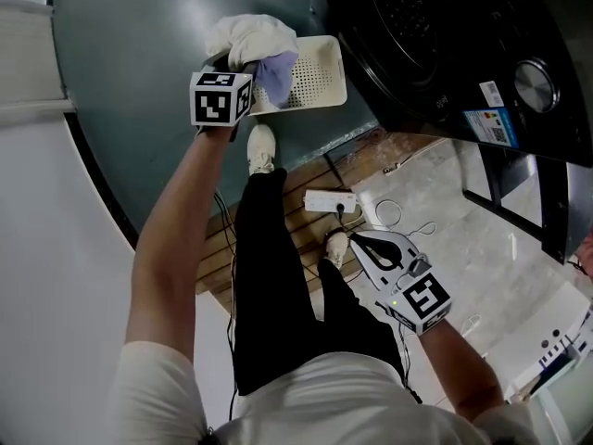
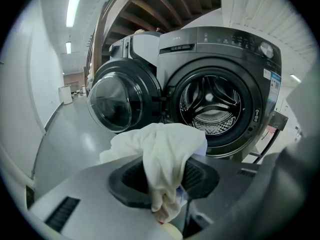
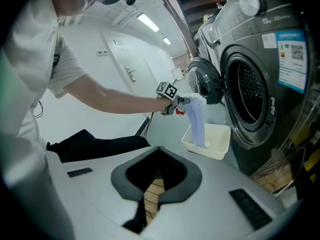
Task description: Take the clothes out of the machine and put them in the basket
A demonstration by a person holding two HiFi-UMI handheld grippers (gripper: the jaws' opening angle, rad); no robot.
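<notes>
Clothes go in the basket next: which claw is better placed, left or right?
Left. The left claw is shut on the clothes, which dangle right over the basket. The right claw is shut and empty, low beside the person's legs, away from the basket.

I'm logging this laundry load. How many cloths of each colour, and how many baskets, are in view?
Cream cloth: 1
Lavender cloth: 1
Basket: 1
Total: 3

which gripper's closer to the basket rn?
Left. The left gripper hangs over the basket, jaws shut on the clothes; the right gripper is back by the person's feet, nothing in its jaws.
</notes>
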